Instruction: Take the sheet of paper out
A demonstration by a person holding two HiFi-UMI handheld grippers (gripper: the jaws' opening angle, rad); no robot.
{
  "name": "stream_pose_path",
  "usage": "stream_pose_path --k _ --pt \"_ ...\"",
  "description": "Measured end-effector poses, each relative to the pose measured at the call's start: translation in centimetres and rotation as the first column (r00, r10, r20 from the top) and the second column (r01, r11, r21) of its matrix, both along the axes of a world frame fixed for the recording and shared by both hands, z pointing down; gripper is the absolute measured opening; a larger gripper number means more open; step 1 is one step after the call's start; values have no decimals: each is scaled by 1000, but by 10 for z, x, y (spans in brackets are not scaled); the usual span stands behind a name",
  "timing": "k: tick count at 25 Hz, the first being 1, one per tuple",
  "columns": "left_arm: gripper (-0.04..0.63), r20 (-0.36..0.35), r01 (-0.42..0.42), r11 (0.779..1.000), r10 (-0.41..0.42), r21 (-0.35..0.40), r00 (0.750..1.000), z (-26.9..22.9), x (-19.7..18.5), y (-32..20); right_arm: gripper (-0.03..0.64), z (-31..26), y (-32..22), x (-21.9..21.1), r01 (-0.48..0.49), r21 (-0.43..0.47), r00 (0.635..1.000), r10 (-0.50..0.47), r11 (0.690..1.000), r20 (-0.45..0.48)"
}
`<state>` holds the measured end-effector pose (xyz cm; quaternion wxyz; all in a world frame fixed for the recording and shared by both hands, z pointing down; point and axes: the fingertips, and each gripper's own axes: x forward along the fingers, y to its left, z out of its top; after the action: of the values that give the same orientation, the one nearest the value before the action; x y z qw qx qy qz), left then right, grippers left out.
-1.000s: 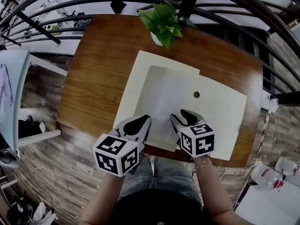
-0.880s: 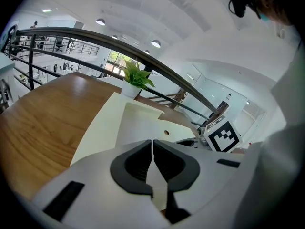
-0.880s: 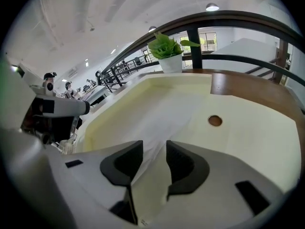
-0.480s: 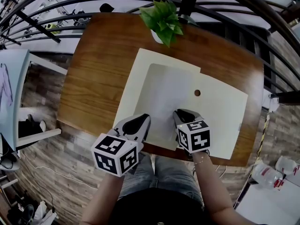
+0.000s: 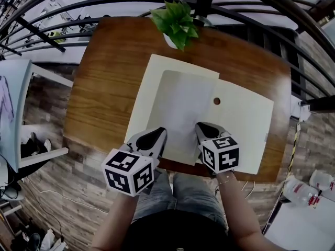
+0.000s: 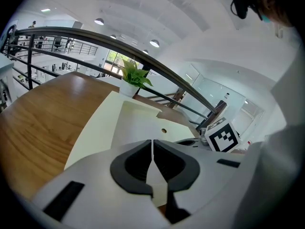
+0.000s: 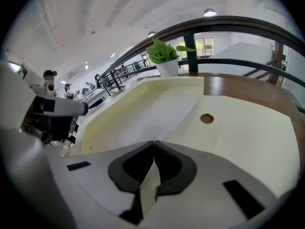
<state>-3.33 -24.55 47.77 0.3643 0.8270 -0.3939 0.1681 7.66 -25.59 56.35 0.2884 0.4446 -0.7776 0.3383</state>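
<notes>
A white sheet of paper [image 5: 180, 109] lies inside a cream folder [image 5: 243, 124] on the wooden table [image 5: 104, 72]. My left gripper [image 5: 157, 135] sits at the sheet's near left corner, jaws together with a thin white strip of the sheet [image 6: 143, 123] pinched between them. At the near edge, where the sheet's right side meets the cream flap [image 7: 248, 128], my right gripper [image 5: 205, 127] has its jaws together. The layer caught between them looks cream, like the folder. Both gripper views show the pads meeting: left gripper [image 6: 152, 142], right gripper [image 7: 154, 143].
A potted green plant [image 5: 175, 22] stands at the table's far edge, just beyond the folder. A small round hole [image 5: 216, 101] marks the cream flap. A dark curved railing [image 5: 246, 4] runs behind the table. The person's legs are under the near edge.
The right gripper's jaws have gone from wide open to closed at the folder's near edge. The left gripper has stayed where it was, closed.
</notes>
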Motion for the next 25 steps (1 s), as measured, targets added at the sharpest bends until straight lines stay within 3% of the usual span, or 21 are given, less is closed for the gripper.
stream_pose_path --k 13,25 --pt "25 2 -86 996 86 23 996 -7 25 4 28 -27 6 41 -135 96 989 127 986 81" --pt "25 2 -223 974 223 43 975 -10 67 11 28 -40 34 104 -290 126 957 282 949 72"
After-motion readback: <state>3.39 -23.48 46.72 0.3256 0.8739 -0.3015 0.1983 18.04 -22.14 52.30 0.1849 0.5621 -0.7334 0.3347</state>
